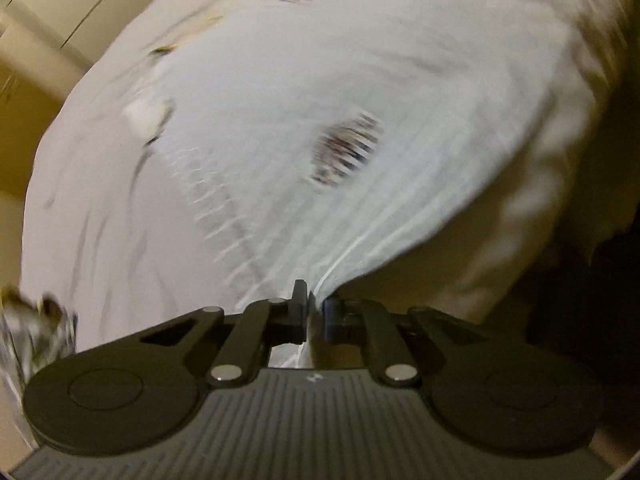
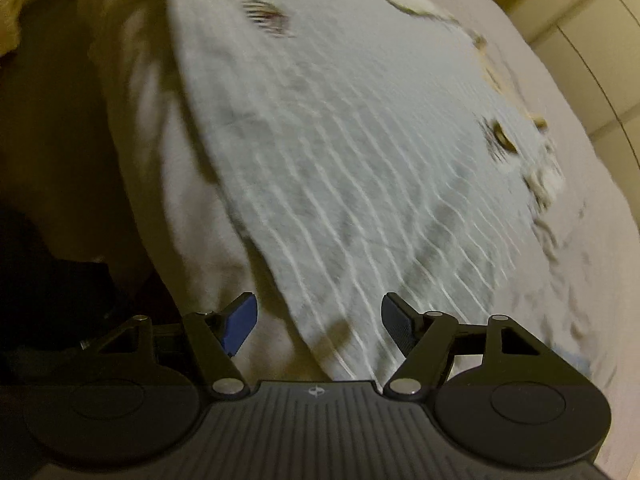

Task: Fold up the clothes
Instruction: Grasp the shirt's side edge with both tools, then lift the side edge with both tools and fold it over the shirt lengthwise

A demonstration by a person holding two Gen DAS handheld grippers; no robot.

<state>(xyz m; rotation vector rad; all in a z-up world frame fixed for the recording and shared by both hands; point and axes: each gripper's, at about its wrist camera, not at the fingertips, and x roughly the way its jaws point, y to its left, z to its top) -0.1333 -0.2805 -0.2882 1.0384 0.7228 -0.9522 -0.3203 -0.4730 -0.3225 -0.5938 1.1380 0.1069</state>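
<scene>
A pale blue-grey garment [image 1: 304,92] with thin white stripes and a small dark chest motif [image 1: 346,152] lies spread over a bed. In the left wrist view my left gripper [image 1: 314,312] is shut on a bunched edge of this garment, and the cloth fans out from its jaws. In the right wrist view the same striped garment [image 2: 340,152] fills the middle, its near corner lying between the fingers. My right gripper [image 2: 318,320] is open above that corner, its blue-padded left finger [image 2: 240,324] and dark right finger [image 2: 396,324] wide apart. Both views are motion-blurred.
A cream bedsheet [image 2: 580,160] lies under the garment. Crumpled cream fabric [image 2: 152,160] sits beside it, next to a dark area [image 2: 48,280]. Patterned cloth [image 1: 36,320] shows at the lower left. Pale cupboard doors [image 1: 60,4] stand beyond the bed.
</scene>
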